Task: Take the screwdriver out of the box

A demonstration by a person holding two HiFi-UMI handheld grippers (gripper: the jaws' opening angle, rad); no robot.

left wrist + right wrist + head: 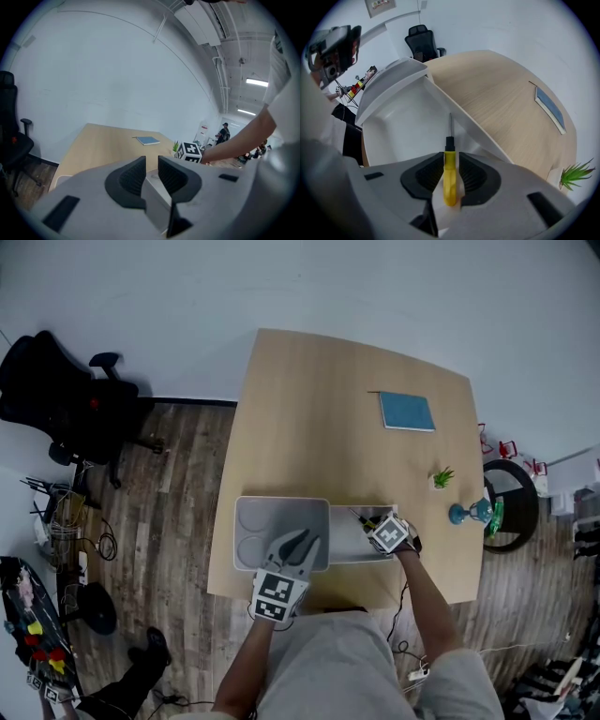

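Wooden bench [328, 399], box [403, 126] at its 6 o'clock edge: left tongs [151, 176] pinch the lid [258, 521]; right tongs [451, 164] closing around the screwdriver [449, 185].

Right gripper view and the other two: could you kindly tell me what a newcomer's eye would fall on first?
The bright yellow screwdriver draws the eye first: it sits in the open white box at the table's near edge, its handle between the right gripper's closing jaws. To its left, the left gripper appears to pinch the box's edge, and a blue notebook lies alone farther up the table.
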